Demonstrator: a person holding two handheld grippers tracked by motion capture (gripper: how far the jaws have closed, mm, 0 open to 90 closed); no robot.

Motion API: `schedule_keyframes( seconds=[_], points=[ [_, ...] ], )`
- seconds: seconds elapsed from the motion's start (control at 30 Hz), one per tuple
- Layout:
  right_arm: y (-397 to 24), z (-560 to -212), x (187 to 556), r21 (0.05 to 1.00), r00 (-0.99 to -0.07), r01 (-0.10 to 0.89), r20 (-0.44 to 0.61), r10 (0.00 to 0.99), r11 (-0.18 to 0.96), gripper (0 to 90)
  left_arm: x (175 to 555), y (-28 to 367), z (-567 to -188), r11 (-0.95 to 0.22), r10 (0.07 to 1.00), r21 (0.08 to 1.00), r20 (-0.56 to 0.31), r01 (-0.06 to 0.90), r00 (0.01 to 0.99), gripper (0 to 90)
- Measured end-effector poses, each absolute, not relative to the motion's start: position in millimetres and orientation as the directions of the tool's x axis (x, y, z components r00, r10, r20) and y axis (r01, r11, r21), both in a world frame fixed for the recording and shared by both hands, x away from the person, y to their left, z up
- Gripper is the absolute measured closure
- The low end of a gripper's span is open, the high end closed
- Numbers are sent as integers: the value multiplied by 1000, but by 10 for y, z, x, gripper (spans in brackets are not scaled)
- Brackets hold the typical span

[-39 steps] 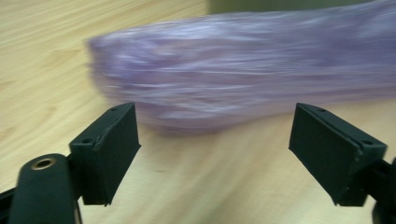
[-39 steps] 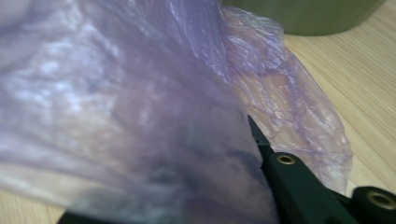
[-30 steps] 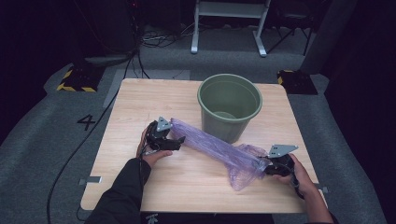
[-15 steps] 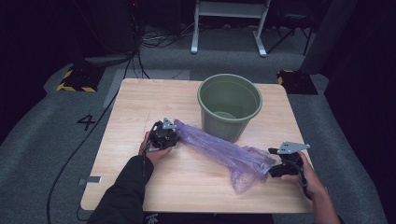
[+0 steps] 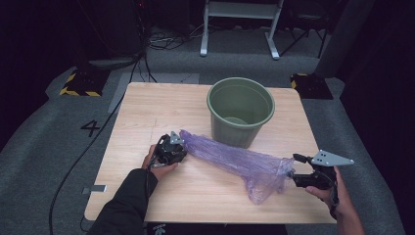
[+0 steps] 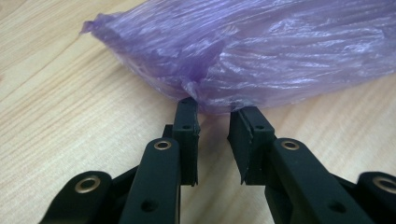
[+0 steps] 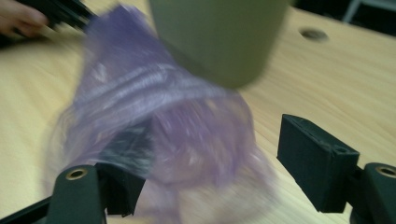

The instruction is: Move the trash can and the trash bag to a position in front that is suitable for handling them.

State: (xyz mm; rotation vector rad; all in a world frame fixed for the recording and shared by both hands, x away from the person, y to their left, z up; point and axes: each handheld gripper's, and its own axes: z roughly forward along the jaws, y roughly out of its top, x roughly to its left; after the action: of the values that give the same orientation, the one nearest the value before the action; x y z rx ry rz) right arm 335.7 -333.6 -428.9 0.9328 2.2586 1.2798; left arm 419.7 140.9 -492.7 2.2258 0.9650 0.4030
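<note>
While the left gripper (image 5: 172, 148) hasn't really budged since a second ago, its jaws have clamped in a lot: they were spread wide on the table, now they sit close together with the gathered end of the purple plastic bag (image 5: 235, 159) running into them. The right gripper (image 5: 298, 175) has lifted off the table edge and drifted out toward 3 o'clock, dragging its end of the bag up with it; its jaws sprang wide and have just been easing back in.

From the high view you get the whole layout: the bag is stretched in a long twist from about 9 o'clock to 4 o'clock across the wooden table (image 5: 147, 112), passing right in front of the green bucket (image 5: 240, 110), which stands at 12 o'clock.

Up close, the left gripper view shows the pads (image 6: 187, 122) with a narrow gap, the bag's (image 6: 243, 51) edge tucked down between the tips, so it's pinching the film. The right gripper view is blurry, but the jaws stand wide: one pad is inside the bag's (image 7: 154, 121) mouth, the other pad (image 7: 314, 158) is clear outside. So that claw is released, just hooking the plastic.

The bag itself is thin, crinkly, see-through and flat.
</note>
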Motion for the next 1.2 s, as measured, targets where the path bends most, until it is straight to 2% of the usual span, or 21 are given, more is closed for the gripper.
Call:
schedule_keyframes(
  seconds=[0.17, 0.3, 0.33, 0.37, 0.43, 0.5, 0.53, 0.7, 0.8, 0.93, 1.2],
  points=[
    [-2895, -4281, 3172, 860, -760, 311, -30, 649, 405, 286, 4104, 1406, -4924, -506, 723, 682, 2, 528, 690, 713],
    [-2772, -4378, 3182, 822, -753, 295, -113, 648, 486, 305, 4061, 1423, -4928, -510, 720, 684, 8, 521, 694, 714],
    [-2795, -4437, 3228, 807, -741, 315, -118, 661, 499, 344, 4056, 1430, -4931, -506, 720, 687, 3, 522, 693, 713],
    [-2795, -4437, 3228, 807, -741, 315, -118, 661, 499, 344, 4050, 1441, -4931, -502, 721, 687, -3, 526, 693, 713],
    [-2851, -4526, 3310, 785, -714, 337, -147, 685, 520, 451, 4031, 1454, -4931, -503, 719, 688, -3, 523, 695, 709],
    [-2895, -4605, 3377, 770, -713, 359, -138, 687, 527, 515, 3997, 1450, -4932, -506, 716, 687, -2, 521, 698, 702],
    [-2925, -4687, 3443, 755, -719, 385, -114, 685, 530, 581, 3986, 1449, -4929, -508, 712, 685, -7, 522, 702, 697],
    [-2936, -4823, 3543, 723, -726, 415, -104, 680, 552, 663, 3908, 1427, -4931, -519, 699, 687, -2, 509, 715, 687],
    [-2938, -4889, 3603, 706, -718, 421, -124, 685, 569, 685, 3864, 1417, -4929, -524, 689, 685, -8, 506, 724, 684],
    [-3036, -4942, 3737, 719, -682, 449, -108, 724, 531, 706, 3826, 1404, -4932, -522, 680, 688, -21, 504, 733, 666],
    [-3199, -4956, 3954, 733, -613, 477, -119, 781, 485, 692, 3754, 1319, -4931, -541, 652, 685, -24, 487, 758, 639]
  ],
)
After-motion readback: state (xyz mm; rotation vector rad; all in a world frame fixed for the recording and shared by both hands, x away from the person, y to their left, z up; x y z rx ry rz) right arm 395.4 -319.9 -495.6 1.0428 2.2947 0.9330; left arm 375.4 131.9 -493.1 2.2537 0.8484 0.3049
